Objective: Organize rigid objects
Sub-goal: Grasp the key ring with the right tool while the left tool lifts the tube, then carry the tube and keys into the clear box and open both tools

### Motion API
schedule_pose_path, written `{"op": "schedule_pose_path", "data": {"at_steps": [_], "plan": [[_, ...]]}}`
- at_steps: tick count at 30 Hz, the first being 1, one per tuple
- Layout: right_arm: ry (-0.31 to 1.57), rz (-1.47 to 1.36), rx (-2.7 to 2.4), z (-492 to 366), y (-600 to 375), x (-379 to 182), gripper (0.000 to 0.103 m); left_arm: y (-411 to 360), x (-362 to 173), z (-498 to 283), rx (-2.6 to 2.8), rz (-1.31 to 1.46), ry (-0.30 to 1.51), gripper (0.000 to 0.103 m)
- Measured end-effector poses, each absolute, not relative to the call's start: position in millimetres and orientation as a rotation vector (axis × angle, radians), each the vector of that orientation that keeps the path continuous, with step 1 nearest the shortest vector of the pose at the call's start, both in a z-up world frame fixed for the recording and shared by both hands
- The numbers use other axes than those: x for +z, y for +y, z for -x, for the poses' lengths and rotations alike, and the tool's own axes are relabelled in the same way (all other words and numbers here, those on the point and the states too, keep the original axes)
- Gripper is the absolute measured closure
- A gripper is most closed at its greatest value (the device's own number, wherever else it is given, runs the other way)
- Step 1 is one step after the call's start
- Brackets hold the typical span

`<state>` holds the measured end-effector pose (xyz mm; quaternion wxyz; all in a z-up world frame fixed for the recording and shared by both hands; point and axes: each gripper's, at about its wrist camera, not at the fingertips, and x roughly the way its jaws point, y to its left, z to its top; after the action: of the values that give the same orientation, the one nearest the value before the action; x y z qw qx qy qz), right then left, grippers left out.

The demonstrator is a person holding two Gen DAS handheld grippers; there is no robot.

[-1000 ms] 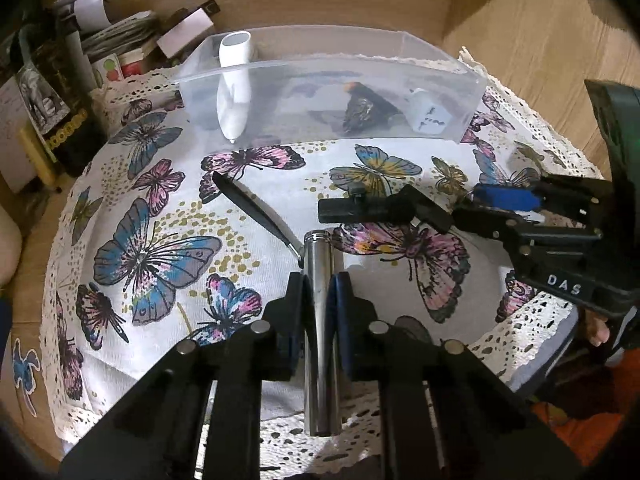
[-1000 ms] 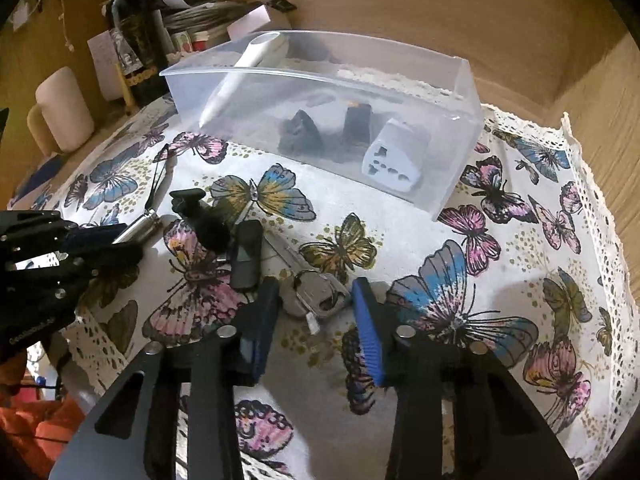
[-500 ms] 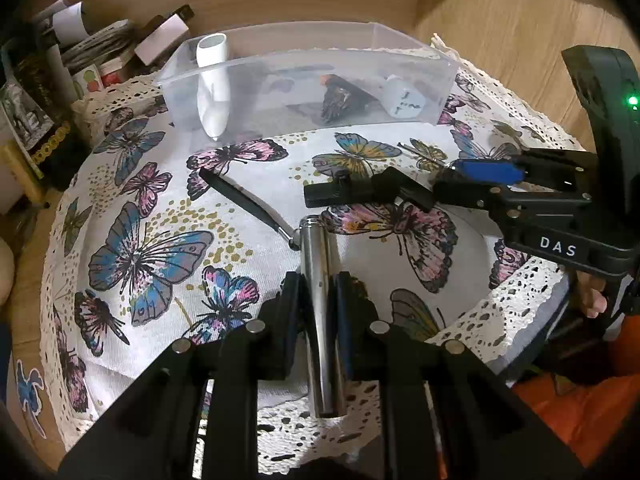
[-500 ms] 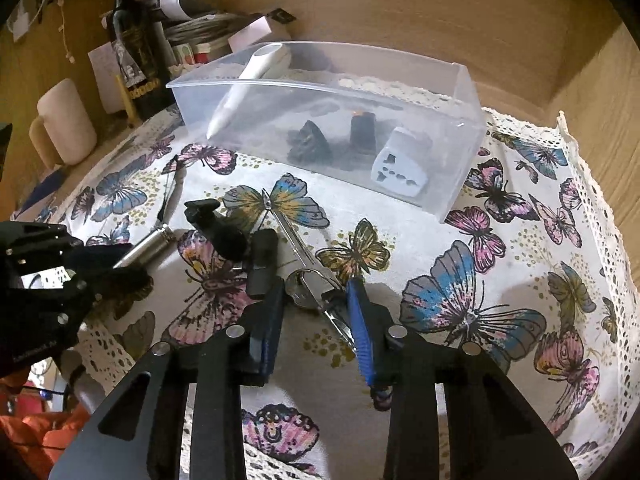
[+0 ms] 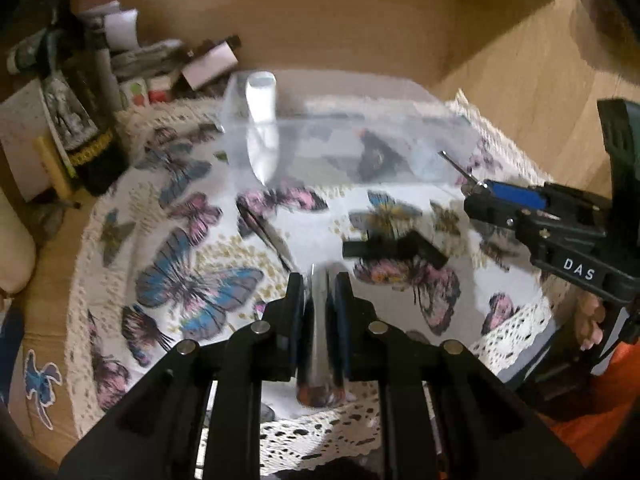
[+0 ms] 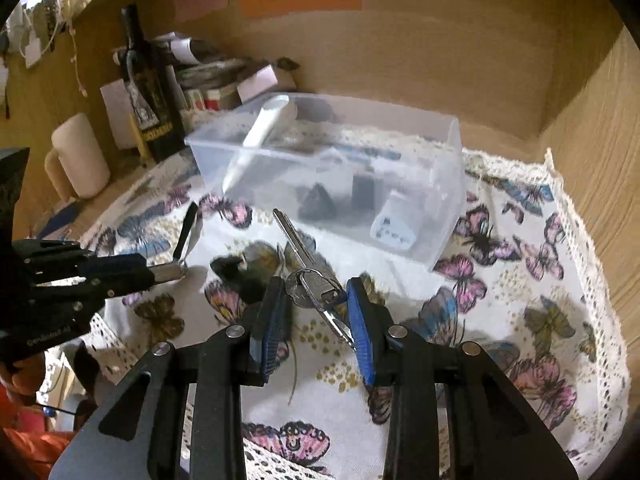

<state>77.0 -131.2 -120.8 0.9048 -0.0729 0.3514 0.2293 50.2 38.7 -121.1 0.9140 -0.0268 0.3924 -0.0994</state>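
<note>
My left gripper (image 5: 319, 282) is shut on a shiny metal cylinder (image 5: 318, 340), held above the butterfly tablecloth (image 5: 192, 280). From the right wrist view the left gripper (image 6: 132, 270) shows at the left, with the cylinder's end (image 6: 171, 272) poking out. My right gripper (image 6: 315, 292) is shut on a bunch of keys (image 6: 295, 238), one key pointing up and away. A clear plastic box (image 6: 328, 148) stands behind, with a white pen-like tube (image 6: 260, 132), dark pieces and a white plug adapter (image 6: 390, 228) inside. Black tweezers (image 5: 264, 232) and a black clip-like part (image 5: 394, 250) lie on the cloth.
A dark bottle (image 6: 150, 96), a cream candle (image 6: 80, 156) and stacked papers and boxes (image 5: 168, 60) crowd the back left. Wooden walls close the back and right. The lace edge of the cloth (image 6: 588, 248) hangs near the right wall.
Both grippers have risen. The keys have come off the cloth in the right gripper, which closed on them a second ago. The cylinder has been lifted with the left gripper.
</note>
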Motion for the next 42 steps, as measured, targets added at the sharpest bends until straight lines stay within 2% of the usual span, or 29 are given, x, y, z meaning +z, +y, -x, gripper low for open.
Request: {"op": "schedule_pose_path", "data": {"at_steps": [12, 23, 32, 42], "plan": [[0.644, 0.121, 0.469, -80, -129, -98, 0.074, 50, -96, -54, -0.191, 0.096, 0.746, 0.088], [0.576, 0.101, 0.449, -93, -132, -72, 0.074, 55, -42, -66, -0.194, 0.089, 0.618, 0.088], [0.534, 0.092, 0.428, -112, -135, -56, 0.074, 53, -3, -93, -0.194, 0.060, 0.522, 0.088], [0.544, 0.075, 0.411, -140, -140, -55, 0.074, 50, 17, -140, -0.201, 0.077, 0.504, 0.088]]}}
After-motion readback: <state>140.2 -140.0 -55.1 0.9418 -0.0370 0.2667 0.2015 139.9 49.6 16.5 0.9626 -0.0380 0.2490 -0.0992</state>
